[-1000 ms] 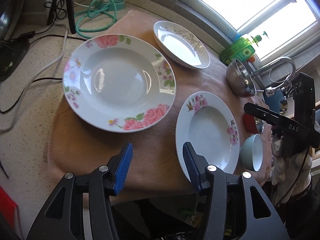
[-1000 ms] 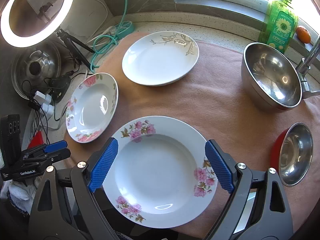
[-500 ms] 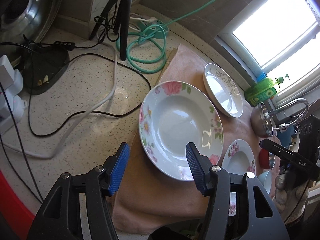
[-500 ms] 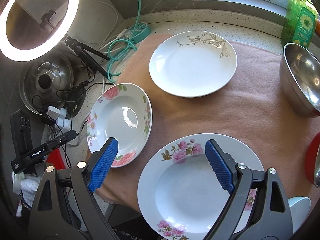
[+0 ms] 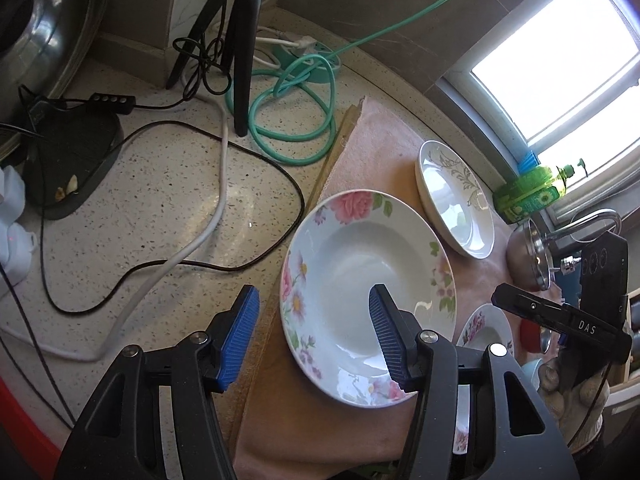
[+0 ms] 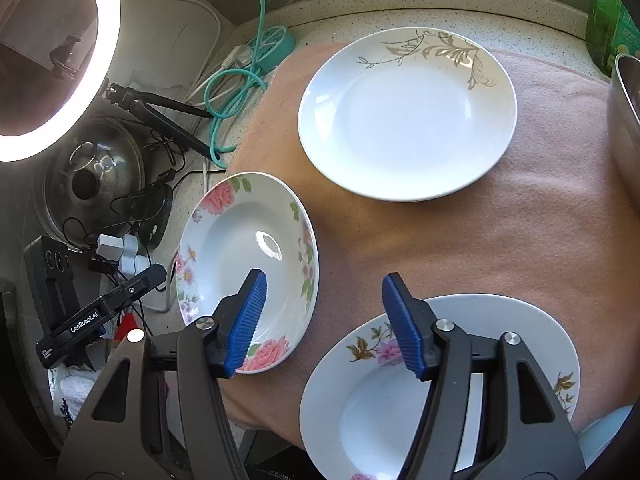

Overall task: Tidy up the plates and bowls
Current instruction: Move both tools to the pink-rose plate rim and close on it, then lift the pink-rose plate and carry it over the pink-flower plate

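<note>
A deep plate with pink roses point(image 5: 352, 264) point(image 6: 236, 248) lies at the left edge of the pink cloth point(image 6: 460, 240). My left gripper point(image 5: 314, 308) hovers open over its left rim, one finger above the well and one above the cloth edge, with neither pad touching. My right gripper point(image 6: 324, 292) hangs over the cloth between the rose plate and a second flowered deep plate point(image 6: 360, 408) point(image 5: 484, 324). Its jaws are closing, with only the rose plate's right rim below them and nothing gripped. A white plate with gold leaves point(image 6: 404, 120) point(image 5: 452, 208) lies further back.
A large steel bowl point(image 5: 528, 256), a red-sided steel bowl point(image 5: 528, 336) and a pale blue bowl point(image 6: 604, 436) sit at the cloth's right end by the tap point(image 5: 592, 220). Cables, a green hose point(image 5: 292, 120), a tripod point(image 5: 240, 40) and a pot lid point(image 6: 92, 176) crowd the left counter.
Both grippers have shifted left toward the rose plate, which now lies under the left fingers. The right jaws have narrowed and have left the second flowered plate behind.
</note>
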Action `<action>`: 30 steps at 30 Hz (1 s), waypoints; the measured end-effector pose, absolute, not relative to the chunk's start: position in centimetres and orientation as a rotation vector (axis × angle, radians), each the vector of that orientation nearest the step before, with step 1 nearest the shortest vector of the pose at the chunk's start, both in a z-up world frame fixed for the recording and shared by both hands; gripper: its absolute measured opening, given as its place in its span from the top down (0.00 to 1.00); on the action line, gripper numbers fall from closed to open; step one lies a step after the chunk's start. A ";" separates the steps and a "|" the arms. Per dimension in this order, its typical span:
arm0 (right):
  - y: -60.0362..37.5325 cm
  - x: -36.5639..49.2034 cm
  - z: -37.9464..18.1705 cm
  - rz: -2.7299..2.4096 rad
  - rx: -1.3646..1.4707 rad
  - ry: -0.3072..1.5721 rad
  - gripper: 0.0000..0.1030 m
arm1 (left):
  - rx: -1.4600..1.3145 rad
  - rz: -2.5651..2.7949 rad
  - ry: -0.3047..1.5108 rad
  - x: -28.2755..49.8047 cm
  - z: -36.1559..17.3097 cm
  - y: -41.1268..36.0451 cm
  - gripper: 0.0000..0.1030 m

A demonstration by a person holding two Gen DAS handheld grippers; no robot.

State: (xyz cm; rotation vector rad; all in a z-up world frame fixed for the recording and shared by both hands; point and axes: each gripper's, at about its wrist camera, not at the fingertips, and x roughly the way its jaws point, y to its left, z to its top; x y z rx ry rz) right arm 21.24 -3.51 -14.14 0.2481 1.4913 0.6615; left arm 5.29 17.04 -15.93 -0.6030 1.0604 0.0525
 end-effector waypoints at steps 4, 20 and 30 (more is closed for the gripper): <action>-2.7 21.4 -15.2 0.674 0.244 1.517 0.52 | -0.635 0.053 1.077 5.6 -16.9 17.7 0.56; -0.6 22.0 -17.0 0.701 0.219 1.574 0.87 | -0.691 0.034 1.122 6.3 -19.0 18.5 0.83; 0.4 21.8 -16.6 0.697 0.119 1.566 0.89 | -0.659 0.021 1.119 6.8 -18.7 17.9 0.86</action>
